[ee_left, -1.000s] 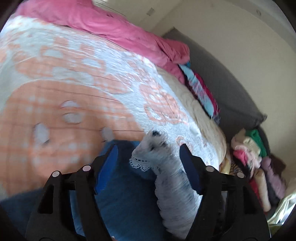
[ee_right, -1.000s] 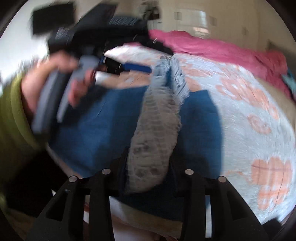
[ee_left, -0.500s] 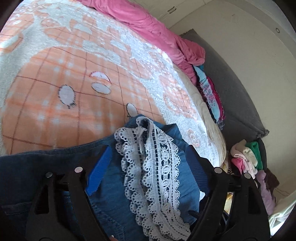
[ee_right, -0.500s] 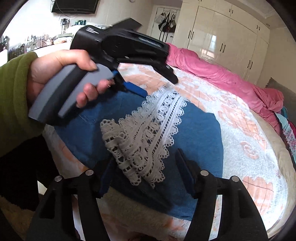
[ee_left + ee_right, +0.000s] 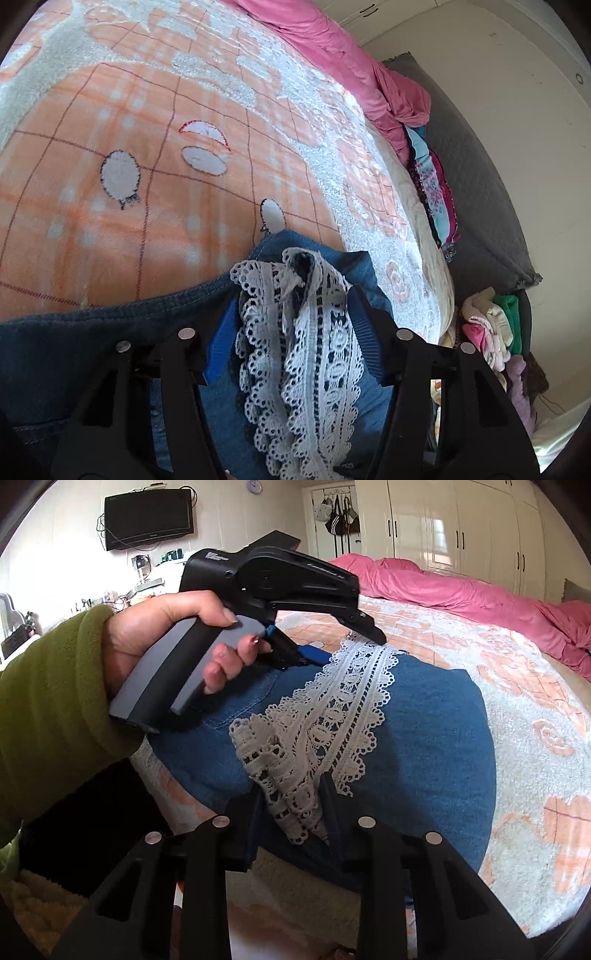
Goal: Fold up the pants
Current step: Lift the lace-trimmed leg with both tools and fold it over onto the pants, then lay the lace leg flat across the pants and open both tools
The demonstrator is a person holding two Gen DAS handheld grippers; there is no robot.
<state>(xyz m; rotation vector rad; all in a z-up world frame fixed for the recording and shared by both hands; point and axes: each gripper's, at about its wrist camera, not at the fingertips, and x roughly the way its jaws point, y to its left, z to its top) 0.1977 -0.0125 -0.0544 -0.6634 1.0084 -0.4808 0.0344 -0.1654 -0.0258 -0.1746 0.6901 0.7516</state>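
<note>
Pants (image 5: 424, 716), blue denim with a white lace trim (image 5: 332, 716), lay folded on the bed near its front edge, both grippers on the lace band. Right gripper (image 5: 290, 801): jaws had just been closing, now narrow, bunched near end of the lace between them with both pads against it, so holding the lace. Left gripper (image 5: 293, 317): jaws had also just been closing, stood about half wide, the far end of the lace plus a denim fold between the blue pads (image 5: 221, 339); lace filled the gap and looked pinched at the tips, but firm contact on both sides was hard to confirm. In the right wrist view the left gripper (image 5: 347, 642) reached in from the upper left, its tips at the far end of the lace, held by a hand (image 5: 184, 635) with a green sleeve (image 5: 48, 709). Lace ran as one strip across the denim from one gripper to the other. Under the pants: a bed blanket (image 5: 129, 147), orange and white, fuzzy. Further back, a pink duvet (image 5: 461, 587) bunched along the far side of the bed. Beyond that, white wardrobe doors (image 5: 461, 531) and a wall-mounted TV (image 5: 147, 517). Left wrist view showed a grey headboard (image 5: 480, 184) and a pile of clothes (image 5: 495, 332) beside the bed.
</note>
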